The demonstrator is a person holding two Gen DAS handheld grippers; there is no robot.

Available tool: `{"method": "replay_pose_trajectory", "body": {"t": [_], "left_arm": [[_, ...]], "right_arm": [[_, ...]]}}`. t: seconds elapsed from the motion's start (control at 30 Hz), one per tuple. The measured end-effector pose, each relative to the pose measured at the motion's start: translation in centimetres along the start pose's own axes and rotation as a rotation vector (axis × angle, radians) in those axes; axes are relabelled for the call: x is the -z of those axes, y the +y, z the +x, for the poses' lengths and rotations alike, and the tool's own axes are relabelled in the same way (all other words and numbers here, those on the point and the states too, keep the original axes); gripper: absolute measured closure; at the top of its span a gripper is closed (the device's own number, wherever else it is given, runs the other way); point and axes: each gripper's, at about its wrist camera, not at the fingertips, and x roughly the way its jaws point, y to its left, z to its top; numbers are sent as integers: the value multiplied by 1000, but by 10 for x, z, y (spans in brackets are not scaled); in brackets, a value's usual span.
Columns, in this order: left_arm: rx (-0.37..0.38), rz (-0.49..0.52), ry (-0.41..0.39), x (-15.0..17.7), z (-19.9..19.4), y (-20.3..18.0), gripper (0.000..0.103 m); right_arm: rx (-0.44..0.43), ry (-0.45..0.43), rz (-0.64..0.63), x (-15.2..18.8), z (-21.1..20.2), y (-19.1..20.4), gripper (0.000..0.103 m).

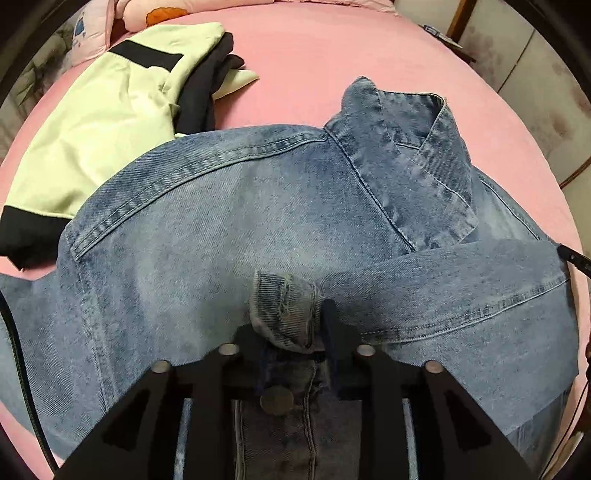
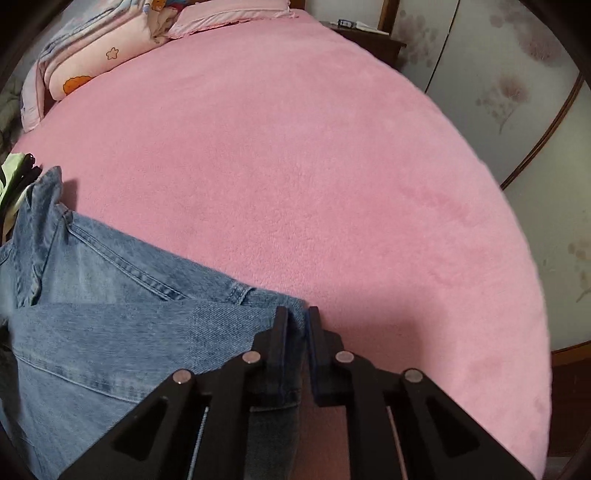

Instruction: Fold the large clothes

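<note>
Denim jacket (image 1: 229, 229) spread across pink bed (image 2: 314, 166); sleeve cuff (image 1: 284, 310) pinched in left gripper (image 1: 291, 325) fingers, mid-body; right gripper (image 2: 297, 325) nearly closed on the jacket's right-hand fold edge.

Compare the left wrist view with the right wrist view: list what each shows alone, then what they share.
Left wrist only: the left gripper with a bunched denim cuff between its jaws, the jacket's collar spread in full, and the whole pale green and black garment.

Right wrist only: the right gripper, jaws nearly closed on the jacket's edge, a pillow, and a wide bare stretch of bed.

Both: the denim jacket on the pink bed cover, and the patterned bedding at the far end.
</note>
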Motion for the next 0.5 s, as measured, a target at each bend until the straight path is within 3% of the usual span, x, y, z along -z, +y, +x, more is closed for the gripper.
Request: {"method": "replay_pose_trajectory", "body": {"t": [0.1, 0.23, 0.5], "left_arm": [[-20, -11, 11, 0, -20, 1, 56], [-77, -31, -57, 11, -79, -3, 30], [-141, -59, -160, 45, -201, -20, 23]], "right_arm": [[-25, -14, 7, 4, -27, 5, 91], [-105, -30, 1, 19, -76, 22, 91], [-201, -36, -37, 47, -180, 62, 91]]}}
